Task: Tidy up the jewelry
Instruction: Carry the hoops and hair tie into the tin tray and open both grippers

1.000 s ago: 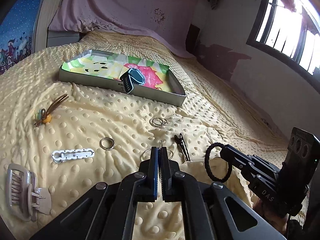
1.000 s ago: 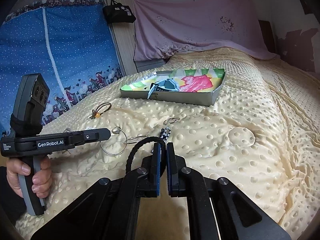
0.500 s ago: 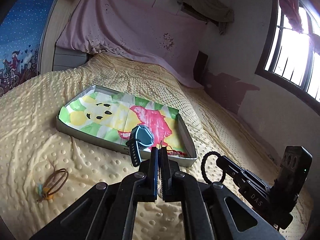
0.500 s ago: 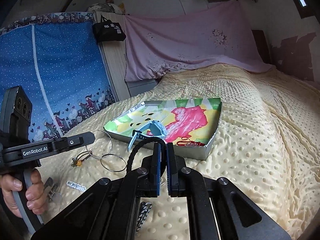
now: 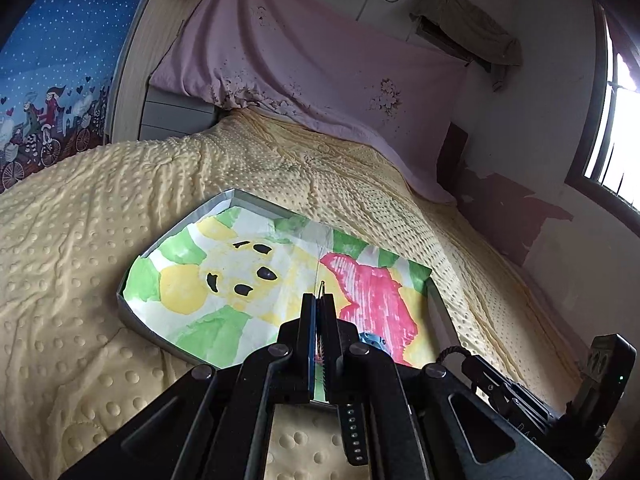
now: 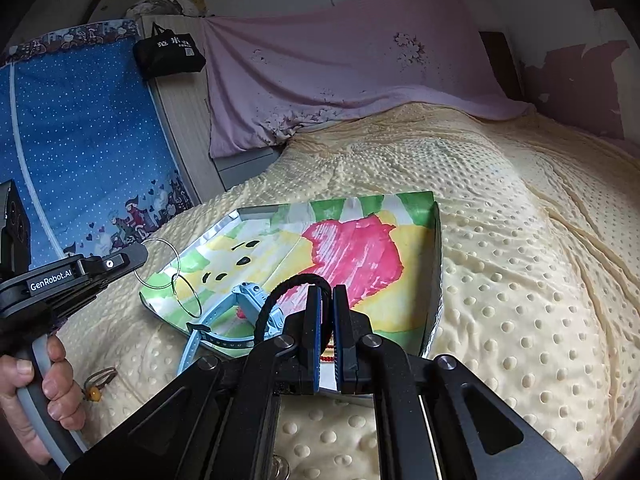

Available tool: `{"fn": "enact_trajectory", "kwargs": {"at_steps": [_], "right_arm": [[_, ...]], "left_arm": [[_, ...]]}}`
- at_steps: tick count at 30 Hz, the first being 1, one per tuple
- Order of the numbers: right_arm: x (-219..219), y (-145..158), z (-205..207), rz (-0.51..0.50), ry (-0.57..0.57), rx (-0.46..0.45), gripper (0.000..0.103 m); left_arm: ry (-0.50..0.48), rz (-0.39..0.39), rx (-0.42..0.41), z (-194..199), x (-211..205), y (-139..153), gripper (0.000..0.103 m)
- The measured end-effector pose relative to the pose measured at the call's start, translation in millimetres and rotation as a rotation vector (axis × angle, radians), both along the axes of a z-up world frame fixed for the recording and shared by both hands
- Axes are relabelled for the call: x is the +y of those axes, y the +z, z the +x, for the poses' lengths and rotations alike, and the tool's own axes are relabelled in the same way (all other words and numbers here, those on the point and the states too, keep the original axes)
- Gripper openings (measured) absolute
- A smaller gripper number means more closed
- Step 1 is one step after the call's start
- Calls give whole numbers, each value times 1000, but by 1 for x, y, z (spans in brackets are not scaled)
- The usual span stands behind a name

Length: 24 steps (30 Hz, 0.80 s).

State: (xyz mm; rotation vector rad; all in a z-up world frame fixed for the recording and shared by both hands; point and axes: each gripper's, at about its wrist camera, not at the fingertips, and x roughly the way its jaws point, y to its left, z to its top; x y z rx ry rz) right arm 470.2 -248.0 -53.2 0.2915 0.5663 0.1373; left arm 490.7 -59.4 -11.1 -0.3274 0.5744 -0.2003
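Note:
A shallow tray [image 5: 136, 258] lined with a colourful painted paper lies on the yellow bedspread; it also shows in the right wrist view [image 6: 436, 240]. My left gripper [image 5: 319, 300] is shut on thin wire hoop rings [image 6: 160, 264], which dangle over the tray's left end. My right gripper [image 6: 326, 292] is shut on a black braided hair tie [image 6: 280, 292] above the tray's near edge. A light blue watch [image 6: 240, 308] lies in the tray with its strap over the rim. Red beads [image 6: 328, 356] show below my right fingers.
A brown hair tie with an orange bead [image 6: 98, 380] lies on the bedspread left of the tray. A pink sheet [image 5: 320, 60] drapes the headboard behind. A blue patterned curtain [image 6: 80, 160] hangs at the left. A window [image 5: 616, 120] is at the right.
Both grippers have lifted off the bedspread with their items and moved forward over the tray. The loose clips and rings on the bed have dropped out of view.

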Motion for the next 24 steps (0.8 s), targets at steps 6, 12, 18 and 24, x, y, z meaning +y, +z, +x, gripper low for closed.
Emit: {"fn": "enact_trajectory", "kwargs": {"at_steps": [6, 12, 18, 24], "right_arm": [[8, -18, 13, -21, 11, 65, 5], [11, -26, 17, -37, 10, 93, 5], [12, -30, 20, -47, 8, 120, 5], [11, -33, 22, -51, 4, 136, 6]], "left_arm": [[9, -4, 91, 12, 2, -24, 3], [-3, 25, 144, 14, -3, -38, 3], [0, 39, 168, 12, -5, -42, 3], [3, 58, 173, 10, -7, -41, 3]]}}
